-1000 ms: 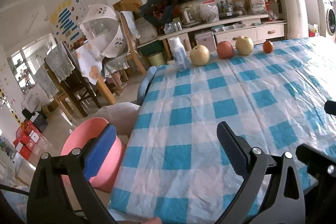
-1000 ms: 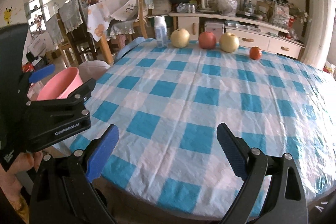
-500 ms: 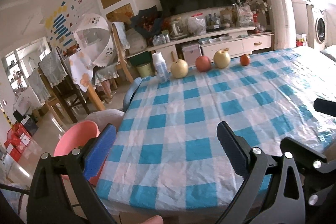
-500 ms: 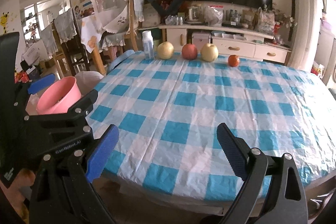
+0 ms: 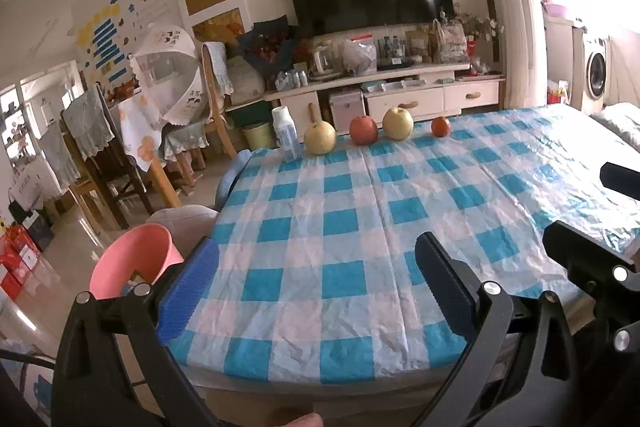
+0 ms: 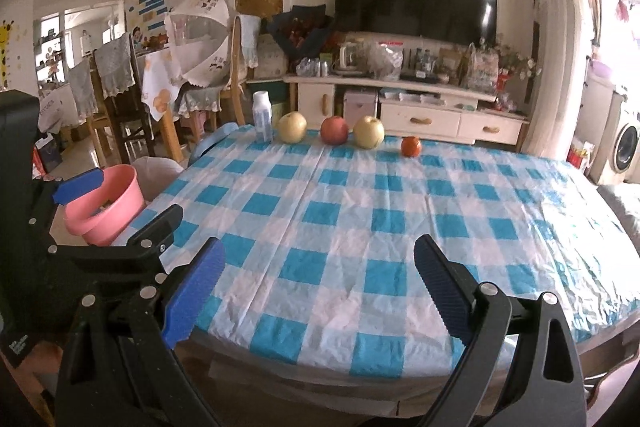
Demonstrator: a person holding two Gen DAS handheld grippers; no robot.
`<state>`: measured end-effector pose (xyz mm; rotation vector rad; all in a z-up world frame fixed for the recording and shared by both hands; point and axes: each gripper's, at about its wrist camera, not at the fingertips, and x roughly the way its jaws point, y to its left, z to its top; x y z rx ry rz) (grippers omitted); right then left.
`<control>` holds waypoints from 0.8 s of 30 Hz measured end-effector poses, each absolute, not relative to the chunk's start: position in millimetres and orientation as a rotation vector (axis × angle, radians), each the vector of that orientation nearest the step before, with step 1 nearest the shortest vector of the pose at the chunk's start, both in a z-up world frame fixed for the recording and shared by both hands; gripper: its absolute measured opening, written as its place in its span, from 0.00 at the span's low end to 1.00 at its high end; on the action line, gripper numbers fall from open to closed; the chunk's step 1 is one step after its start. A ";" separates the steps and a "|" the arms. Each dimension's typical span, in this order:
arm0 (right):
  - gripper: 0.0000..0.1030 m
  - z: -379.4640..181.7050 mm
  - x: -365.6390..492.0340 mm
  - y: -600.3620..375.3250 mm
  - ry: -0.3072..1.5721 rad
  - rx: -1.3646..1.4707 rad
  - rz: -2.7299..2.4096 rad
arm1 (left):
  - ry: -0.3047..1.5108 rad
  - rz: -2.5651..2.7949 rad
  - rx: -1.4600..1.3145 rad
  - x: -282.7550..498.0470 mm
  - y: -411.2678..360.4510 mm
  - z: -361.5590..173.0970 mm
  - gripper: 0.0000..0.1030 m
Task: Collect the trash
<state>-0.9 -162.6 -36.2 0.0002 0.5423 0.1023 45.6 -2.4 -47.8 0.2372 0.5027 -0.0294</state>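
**Both grippers spread and empty at the bench edge**

The bench (image 6: 360, 211), covered in a blue-and-white checked cloth, filled most of both views. Beside its left edge, lower than the top, sat the pink basin (image 6: 108, 203), with small bits of something inside that were too small to identify. The left gripper (image 5: 316, 287) and the right gripper (image 6: 320, 291) each hovered over the near edge, fingers spread wide, holding nothing. Along the far edge stood a row: a white bottle (image 6: 263, 121), a yellow pear (image 6: 292, 127), a red apple (image 6: 334, 130), a second yellow pear (image 6: 369, 133) and a small orange fruit (image 6: 411, 146).
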 end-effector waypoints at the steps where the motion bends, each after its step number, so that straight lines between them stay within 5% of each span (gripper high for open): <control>1: 0.91 -34.7 -2.0 -163.1 0.538 0.000 0.100 | 0.504 -0.036 0.228 44.6 -1.9 -46.0 0.96; 24: 0.91 -26.0 -6.3 -178.3 0.505 0.018 0.050 | 0.529 -0.069 0.138 43.5 2.8 -39.3 0.96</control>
